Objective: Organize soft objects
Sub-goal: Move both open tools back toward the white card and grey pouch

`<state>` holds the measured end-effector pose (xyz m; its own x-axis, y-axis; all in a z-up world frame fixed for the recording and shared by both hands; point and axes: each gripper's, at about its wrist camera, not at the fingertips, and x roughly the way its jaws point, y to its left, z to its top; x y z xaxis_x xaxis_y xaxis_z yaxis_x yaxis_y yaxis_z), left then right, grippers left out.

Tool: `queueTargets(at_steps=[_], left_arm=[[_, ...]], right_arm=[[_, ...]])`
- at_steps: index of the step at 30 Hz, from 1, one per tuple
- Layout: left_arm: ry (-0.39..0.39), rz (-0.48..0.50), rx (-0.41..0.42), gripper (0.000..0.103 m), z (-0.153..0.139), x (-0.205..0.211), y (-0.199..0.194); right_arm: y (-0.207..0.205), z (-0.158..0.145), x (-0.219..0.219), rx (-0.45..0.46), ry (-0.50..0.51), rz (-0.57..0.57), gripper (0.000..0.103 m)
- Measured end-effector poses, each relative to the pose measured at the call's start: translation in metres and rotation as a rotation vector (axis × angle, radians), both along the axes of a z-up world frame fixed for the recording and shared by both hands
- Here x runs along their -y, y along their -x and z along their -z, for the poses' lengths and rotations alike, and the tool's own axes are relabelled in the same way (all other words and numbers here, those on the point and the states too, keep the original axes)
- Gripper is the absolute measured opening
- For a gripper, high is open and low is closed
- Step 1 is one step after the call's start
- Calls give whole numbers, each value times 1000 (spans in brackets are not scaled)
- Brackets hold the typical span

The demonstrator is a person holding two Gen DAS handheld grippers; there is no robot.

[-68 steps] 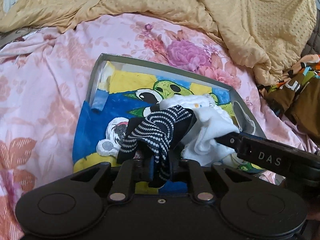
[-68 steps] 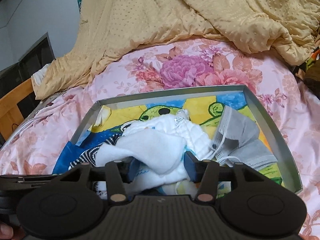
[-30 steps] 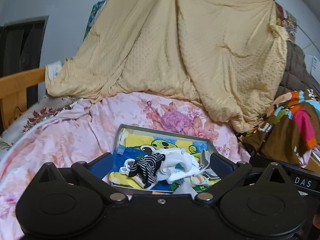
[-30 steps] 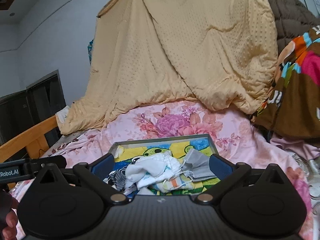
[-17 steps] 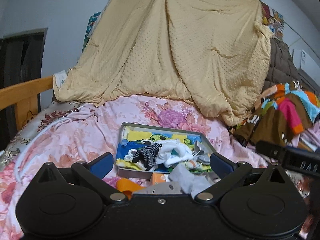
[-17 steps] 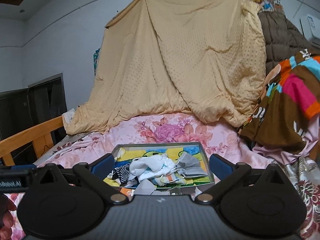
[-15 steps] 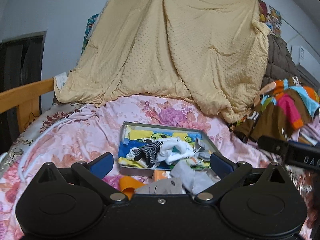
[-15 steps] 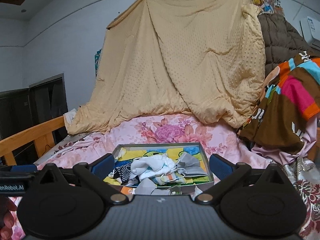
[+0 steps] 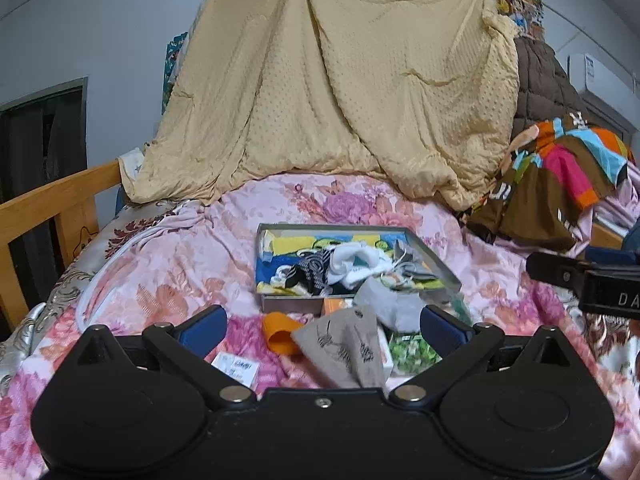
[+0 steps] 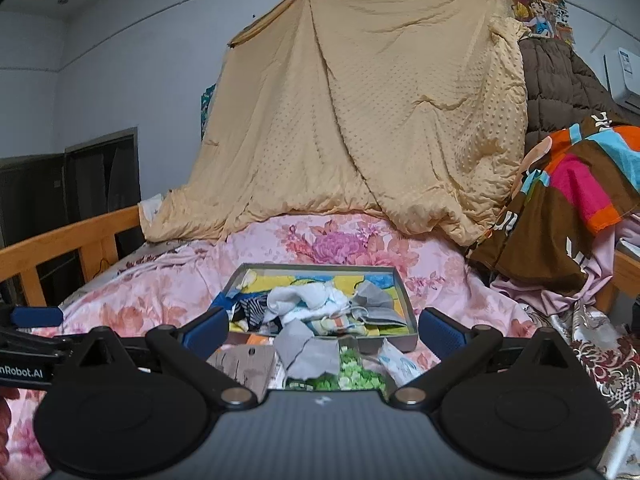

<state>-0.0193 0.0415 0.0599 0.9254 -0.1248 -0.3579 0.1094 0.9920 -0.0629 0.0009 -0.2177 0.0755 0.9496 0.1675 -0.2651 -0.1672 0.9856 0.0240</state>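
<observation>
Both grippers, left [image 9: 322, 326] and right [image 10: 322, 326], have drawn back from the tray [image 9: 434, 266], jaws apart and empty; socks [image 9: 316, 270] dropped inside, more items wait at its near edge.

Bedsheet [image 9: 192, 264]: pink, floral. Hanging blanket [image 9: 340, 92]: tan, dotted. Tray [image 9: 292, 305]: grey rim, blue-yellow cartoon lining. Sock [image 9: 310, 272]: black-and-white striped. Cloth [image 9: 352, 260]: white. Near cup [image 9: 280, 330]: orange. Right garment [image 9: 560, 184]: brown, multicoloured blocks.
</observation>
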Motion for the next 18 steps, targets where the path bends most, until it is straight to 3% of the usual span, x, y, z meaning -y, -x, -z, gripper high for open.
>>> queueTargets(at_steps=[11, 18], left_arm=[[-92, -53, -116, 102, 18, -14, 17], [-106, -94, -183, 102, 30, -23, 8]], right_arm=[[25, 21, -6, -67, 58, -21, 103], [20, 36, -24, -108, 157, -64, 103]])
